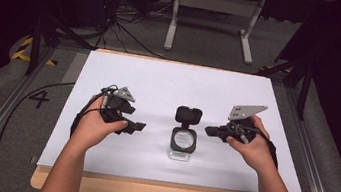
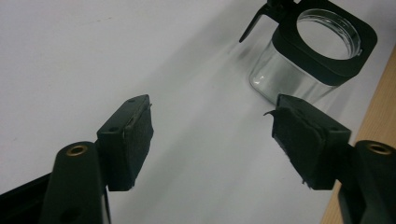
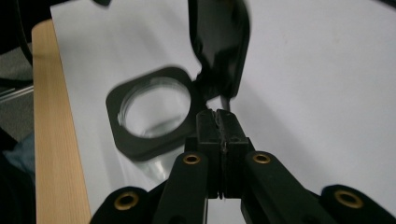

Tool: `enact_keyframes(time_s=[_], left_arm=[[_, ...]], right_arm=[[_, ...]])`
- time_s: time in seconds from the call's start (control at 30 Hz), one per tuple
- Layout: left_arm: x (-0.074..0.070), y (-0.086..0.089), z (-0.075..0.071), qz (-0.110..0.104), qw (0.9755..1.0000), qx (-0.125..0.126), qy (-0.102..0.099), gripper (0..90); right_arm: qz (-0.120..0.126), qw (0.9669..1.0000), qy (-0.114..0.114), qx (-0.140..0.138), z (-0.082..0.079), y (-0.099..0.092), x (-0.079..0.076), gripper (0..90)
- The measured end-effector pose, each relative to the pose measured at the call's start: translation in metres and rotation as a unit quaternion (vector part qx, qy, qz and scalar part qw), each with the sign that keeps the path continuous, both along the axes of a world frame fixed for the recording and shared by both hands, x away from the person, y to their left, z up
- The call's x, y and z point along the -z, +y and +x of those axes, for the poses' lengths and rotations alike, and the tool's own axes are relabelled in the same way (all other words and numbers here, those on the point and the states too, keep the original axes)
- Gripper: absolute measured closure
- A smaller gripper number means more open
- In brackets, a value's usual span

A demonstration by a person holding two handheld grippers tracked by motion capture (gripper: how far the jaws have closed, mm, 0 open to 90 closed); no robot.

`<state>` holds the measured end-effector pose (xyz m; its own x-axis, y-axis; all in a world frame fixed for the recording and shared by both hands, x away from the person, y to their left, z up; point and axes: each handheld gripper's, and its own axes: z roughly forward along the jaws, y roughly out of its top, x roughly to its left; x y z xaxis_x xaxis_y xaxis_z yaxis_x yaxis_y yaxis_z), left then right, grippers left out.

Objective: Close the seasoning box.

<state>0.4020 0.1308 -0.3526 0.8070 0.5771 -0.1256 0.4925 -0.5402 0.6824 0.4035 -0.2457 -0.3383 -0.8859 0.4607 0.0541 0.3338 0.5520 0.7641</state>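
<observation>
- Fingers (image 2: 128,140) of the left gripper (image 1: 136,126) stand wide apart with only bare white table (image 1: 160,82) between the pads, so this gripper grasps nothing.
- Fingers (image 3: 223,135) of the right gripper (image 1: 210,130) are pressed together, pad against pad, and I see nothing held between them.
- Both grippers hang at the two sides of the jar (image 1: 183,142), each a little apart from it and turned towards it. In my judgement they are kept so because the work is on the jar, and each hand can reach it quickly.
- In the right gripper view the closed tip stays just beside the hinge side of the lid (image 3: 219,44). Probably a closed tip serves better to push the lid than to seize it.
- Near the front edge of the table, at its middle, stands the jar, upright.
- It is of clear glass with a black square collar around a round mouth; the black lid is open and stands up behind. Inside it looks empty.
</observation>
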Motion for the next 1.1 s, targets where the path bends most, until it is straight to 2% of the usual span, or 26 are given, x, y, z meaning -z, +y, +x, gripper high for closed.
enact_keyframes(time_s=[0.1,0.17,0.27,0.37,0.4,0.47,0.5,0.53,0.57,0.6,0.63,0.7,0.77,0.8,0.83,0.87,0.97,1.1], left_arm=[[-0.001,-0.004,-0.003,0.003,0.9998,0.016,0.008,35.8],[-0.003,-0.006,-0.005,-0.021,0.9996,0.014,0.013,47.1],[-0.003,-0.010,-0.007,-0.023,0.9991,0.034,0.013,56.1],[-0.004,-0.015,-0.010,-0.028,0.9975,0.058,0.029,68.7],[-0.003,-0.018,-0.011,-0.032,0.9965,0.071,0.031,71.9],[-0.002,-0.026,-0.012,-0.028,0.9937,0.091,0.059,75.5],[-0.002,-0.026,-0.012,-0.028,0.9937,0.091,0.059,75.8],[0.003,-0.035,-0.014,-0.025,0.9894,0.123,0.073,77.4],[0.004,-0.040,-0.015,-0.022,0.9873,0.138,0.076,79.1],[0.006,-0.045,-0.016,-0.023,0.9855,0.147,0.082,80.9],[0.006,-0.045,-0.016,-0.023,0.9855,0.147,0.082,82.2],[0.009,-0.054,-0.018,-0.022,0.9810,0.171,0.089,83.7],[0.014,-0.062,-0.019,-0.019,0.9784,0.181,0.099,85.8],[0.015,-0.065,-0.018,-0.006,0.9766,0.186,0.108,86.5],[0.021,-0.070,-0.018,-0.005,0.9756,0.187,0.115,86.5],[0.021,-0.070,-0.018,-0.005,0.9756,0.187,0.115,86.7],[0.029,-0.078,-0.016,0.004,0.9724,0.194,0.130,87.1],[0.035,-0.087,-0.016,0.009,0.9717,0.198,0.129,87.5]], right_arm=[[0.007,0.9999,-0.009,0.004,0.005,0.001,-0.013,89.8],[0.012,0.9998,-0.017,0.003,0.010,0.004,-0.028,89.8],[0.015,0.9996,-0.025,0.004,0.017,0.009,-0.044,89.8],[0.014,0.9995,-0.027,0.004,0.025,0.015,-0.053,89.8],[0.015,0.9995,-0.026,0.003,0.027,0.017,-0.056,89.8],[0.016,0.9995,-0.028,0.001,0.032,0.023,-0.060,89.8],[0.014,0.9995,-0.029,0.000,0.033,0.024,-0.061,89.8],[0.013,0.9995,-0.028,-0.002,0.036,0.027,-0.062,89.8],[0.012,0.9996,-0.027,-0.002,0.038,0.030,-0.062,89.8],[0.012,0.9996,-0.026,-0.003,0.039,0.032,-0.062,89.8],[0.010,0.9996,-0.025,-0.002,0.041,0.034,-0.061,89.7],[0.009,0.9997,-0.022,-0.003,0.043,0.037,-0.060,89.8],[0.005,0.9998,-0.018,-0.003,0.046,0.041,-0.057,89.7],[0.004,0.9999,-0.015,-0.004,0.047,0.042,-0.055,89.7],[0.002,0.9999,-0.011,-0.006,0.049,0.044,-0.052,89.7],[0.002,0.9999,-0.011,-0.006,0.049,0.044,-0.052,89.7],[-0.001,1.0000,-0.005,-0.008,0.050,0.048,-0.048,89.7],[-0.003,0.9999,-0.001,-0.010,0.050,0.051,-0.043,89.7]])
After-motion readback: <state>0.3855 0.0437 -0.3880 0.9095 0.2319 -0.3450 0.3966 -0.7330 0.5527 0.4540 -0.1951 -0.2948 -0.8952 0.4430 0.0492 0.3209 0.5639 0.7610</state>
